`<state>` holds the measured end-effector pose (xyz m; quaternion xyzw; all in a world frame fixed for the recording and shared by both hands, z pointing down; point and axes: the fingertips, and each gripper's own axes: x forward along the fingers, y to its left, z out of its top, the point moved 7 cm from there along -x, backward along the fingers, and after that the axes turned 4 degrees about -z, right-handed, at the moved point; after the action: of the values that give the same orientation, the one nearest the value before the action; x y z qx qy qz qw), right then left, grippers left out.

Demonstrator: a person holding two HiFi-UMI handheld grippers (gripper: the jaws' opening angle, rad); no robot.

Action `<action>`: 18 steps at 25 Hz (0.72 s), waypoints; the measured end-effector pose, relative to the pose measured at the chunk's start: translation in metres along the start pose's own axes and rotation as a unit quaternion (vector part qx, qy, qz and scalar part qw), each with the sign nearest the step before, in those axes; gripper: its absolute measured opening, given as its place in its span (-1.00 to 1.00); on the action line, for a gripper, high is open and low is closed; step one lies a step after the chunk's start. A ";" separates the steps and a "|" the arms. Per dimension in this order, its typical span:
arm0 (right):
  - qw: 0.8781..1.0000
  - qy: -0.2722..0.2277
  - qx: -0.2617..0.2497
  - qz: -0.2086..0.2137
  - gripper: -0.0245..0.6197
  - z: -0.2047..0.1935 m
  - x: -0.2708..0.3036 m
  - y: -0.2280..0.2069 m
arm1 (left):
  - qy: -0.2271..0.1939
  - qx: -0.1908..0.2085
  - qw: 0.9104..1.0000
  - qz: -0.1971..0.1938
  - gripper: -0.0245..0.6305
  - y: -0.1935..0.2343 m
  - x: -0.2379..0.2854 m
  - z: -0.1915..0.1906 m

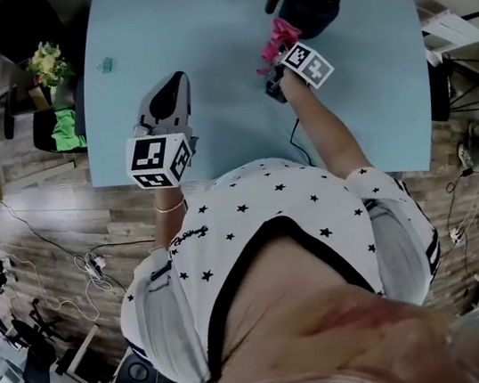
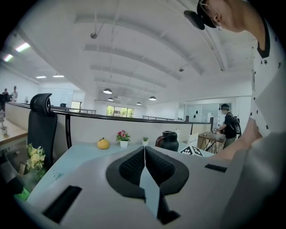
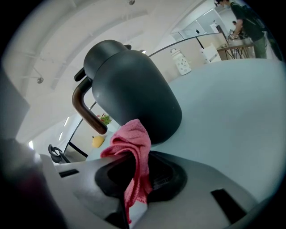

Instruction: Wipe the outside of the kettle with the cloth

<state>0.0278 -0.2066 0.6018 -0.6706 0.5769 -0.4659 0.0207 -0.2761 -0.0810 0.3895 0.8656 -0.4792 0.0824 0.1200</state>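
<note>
Left tongs [image 2: 144, 154], closed on nothing, sit over the near tabletop [image 1: 195, 22], well apart from the kettle [image 3: 129, 89]. Right tongs [image 3: 134, 163] pinch a pink cloth [image 3: 134, 141] against or just beside the kettle's base. With the kettle unbraced, rubbing may slide it or pull the cloth free. Its far side is hidden.

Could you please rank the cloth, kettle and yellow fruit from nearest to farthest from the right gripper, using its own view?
1. cloth, clamped in the right gripper.
2. kettle, just ahead.
3. yellow fruit, far back, left.
</note>
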 end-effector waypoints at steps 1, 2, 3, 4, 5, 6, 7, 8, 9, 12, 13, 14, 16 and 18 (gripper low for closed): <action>1.000 0.000 -0.003 0.002 -0.74 0.000 0.000 0.000 | 0.000 -0.001 1.000 0.001 -0.84 0.001 0.000 -0.001; 1.000 0.000 -0.007 0.004 -0.74 -0.001 -0.001 0.000 | -0.001 -0.001 1.000 0.001 -0.84 0.001 0.000 -0.001; 1.000 -0.001 -0.011 0.008 -0.74 -0.001 -0.002 0.001 | -0.001 -0.001 1.000 0.002 -0.84 0.002 0.000 -0.001; 1.000 -0.005 -0.015 0.012 -0.74 -0.001 -0.005 0.002 | -0.002 0.000 1.000 0.001 -0.84 0.003 0.000 -0.001; 1.000 -0.009 -0.021 0.016 -0.74 -0.001 -0.010 0.003 | -0.002 0.001 1.000 0.001 -0.84 0.003 0.000 0.000; 0.999 -0.015 -0.028 0.023 -0.74 -0.001 -0.016 0.004 | -0.002 0.002 1.000 0.001 -0.84 0.003 0.000 0.000; 0.999 -0.019 -0.035 0.032 -0.74 -0.002 -0.023 0.005 | -0.002 0.003 1.000 0.000 -0.84 0.003 -0.001 0.000; 0.998 -0.021 -0.040 0.043 -0.74 -0.002 -0.031 0.007 | -0.002 0.003 1.000 0.000 -0.84 0.003 -0.001 0.001; 0.997 -0.022 -0.042 0.054 -0.74 -0.003 -0.039 0.009 | -0.002 0.004 1.000 -0.001 -0.84 0.002 -0.001 0.002; 0.996 -0.029 -0.036 0.083 -0.74 0.000 -0.060 0.011 | -0.001 0.009 1.000 -0.003 -0.84 0.001 -0.001 0.003; 0.995 -0.033 -0.035 0.091 -0.74 0.002 -0.067 0.011 | 0.000 0.012 1.000 -0.004 -0.84 -0.001 0.000 0.003; 0.994 -0.037 -0.036 0.099 -0.74 0.004 -0.074 0.011 | 0.000 0.014 1.000 -0.005 -0.84 -0.002 0.000 0.004; 0.991 -0.046 -0.037 0.119 -0.74 0.010 -0.088 0.013 | 0.000 0.017 1.000 -0.007 -0.84 -0.003 0.001 0.006; 0.987 -0.054 -0.041 0.143 -0.74 0.016 -0.103 0.018 | 0.000 0.021 1.000 -0.009 -0.84 -0.005 0.004 0.009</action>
<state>0.0353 -0.1391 0.5205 -0.6053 0.6838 -0.3972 0.0906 -0.2698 -0.0842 0.3816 0.8724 -0.4691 0.0916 0.1022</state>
